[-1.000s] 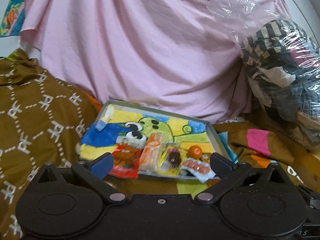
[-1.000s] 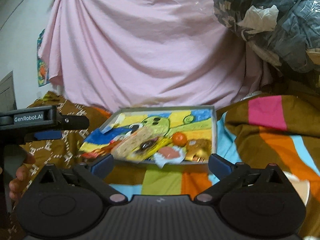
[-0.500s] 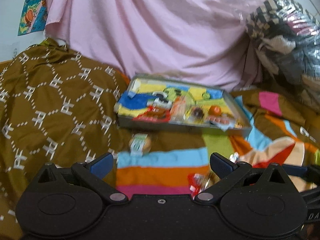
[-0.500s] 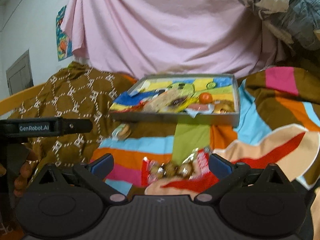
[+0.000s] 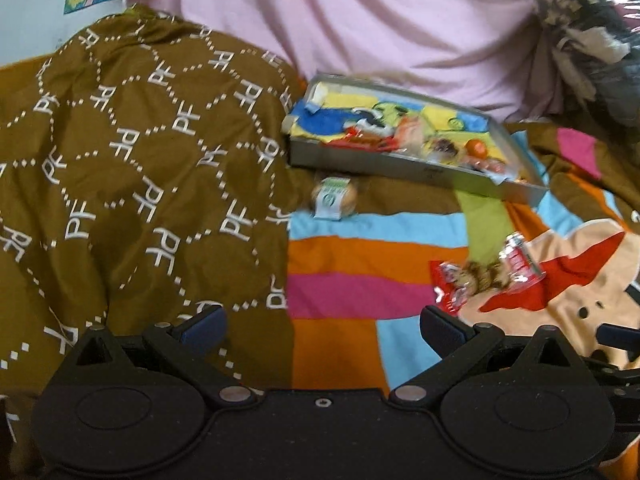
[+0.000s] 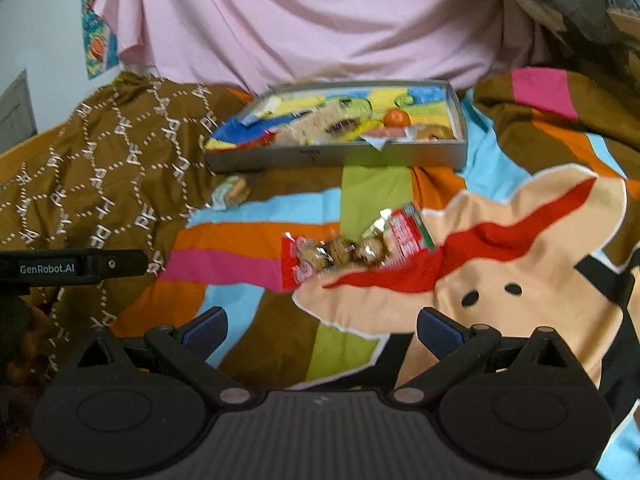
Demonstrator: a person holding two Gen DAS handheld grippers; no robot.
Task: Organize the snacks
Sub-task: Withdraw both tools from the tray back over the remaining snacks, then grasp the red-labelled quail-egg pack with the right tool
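Observation:
A grey tray [image 5: 404,169] [image 6: 336,156] with a colourful cartoon liner holds several snack packets and an orange ball [image 5: 476,147] [image 6: 397,117]. A red and clear packet of round biscuits [image 5: 486,274] [image 6: 352,250] lies loose on the striped blanket in front of the tray. A small round snack with a green and white label [image 5: 334,198] [image 6: 232,193] lies by the tray's near left corner. My left gripper [image 5: 322,326] is open and empty, low over the blanket. My right gripper [image 6: 320,326] is open and empty, just short of the biscuit packet.
A brown patterned cover [image 5: 132,176] is heaped at the left. A pink sheet [image 5: 400,28] hangs behind the tray. Plastic-wrapped bundles [image 5: 592,40] sit at the back right. The left gripper's body [image 6: 72,266] shows at the left edge of the right wrist view.
Both grippers have pulled back from the tray and tilted down. The loose biscuit packet and the round snack have come into view. Both grippers stayed open.

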